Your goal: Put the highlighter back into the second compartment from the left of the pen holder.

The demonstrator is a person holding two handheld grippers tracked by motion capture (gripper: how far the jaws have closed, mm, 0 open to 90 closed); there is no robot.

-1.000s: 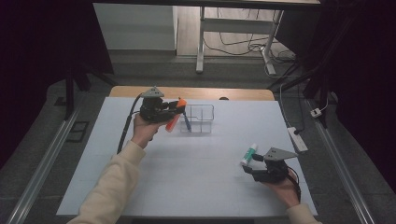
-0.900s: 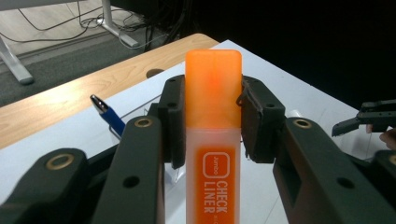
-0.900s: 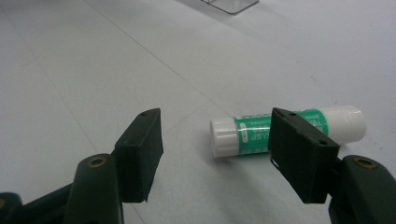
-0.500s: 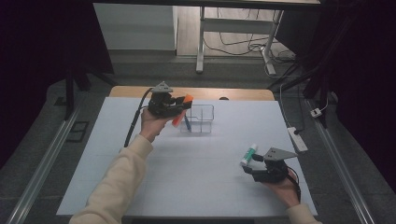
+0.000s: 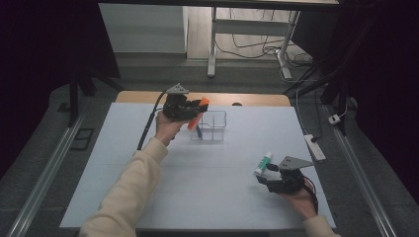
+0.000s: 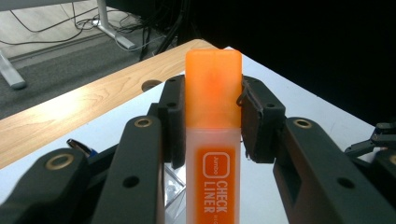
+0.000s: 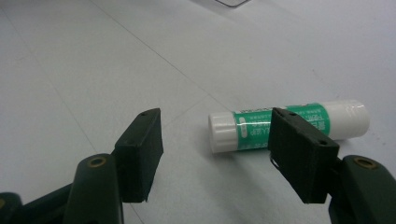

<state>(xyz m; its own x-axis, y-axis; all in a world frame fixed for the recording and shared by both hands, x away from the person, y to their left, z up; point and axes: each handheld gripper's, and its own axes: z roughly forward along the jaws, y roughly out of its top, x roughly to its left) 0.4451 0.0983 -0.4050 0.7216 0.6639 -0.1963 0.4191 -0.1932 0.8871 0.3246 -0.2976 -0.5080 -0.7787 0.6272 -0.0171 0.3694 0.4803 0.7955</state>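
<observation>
We see the left gripper (image 5: 190, 109) pinching an orange highlighter (image 6: 213, 140) between its jaws: in the left gripper view the marker stands straight up the middle, both pads pressed against its sides just below the orange cap. In the high view the highlighter (image 5: 198, 111) hangs tilted over the left edge of a clear plastic organizer tray (image 5: 213, 126), where a blue pen (image 5: 198, 132) already leans.

The right gripper (image 5: 264, 177) rests low near the right edge of the worktop (image 5: 207, 187), its jaws spread. A green-and-white glue stick (image 7: 287, 125) lies on its side just beyond the jaws, its white cap in the gap and its far end behind the right-hand jaw, touching neither pad that we can tell.

Against the earlier frames, the left gripper has carried the highlighter rightward to the tray; the right gripper and glue stick keep their place.
</observation>
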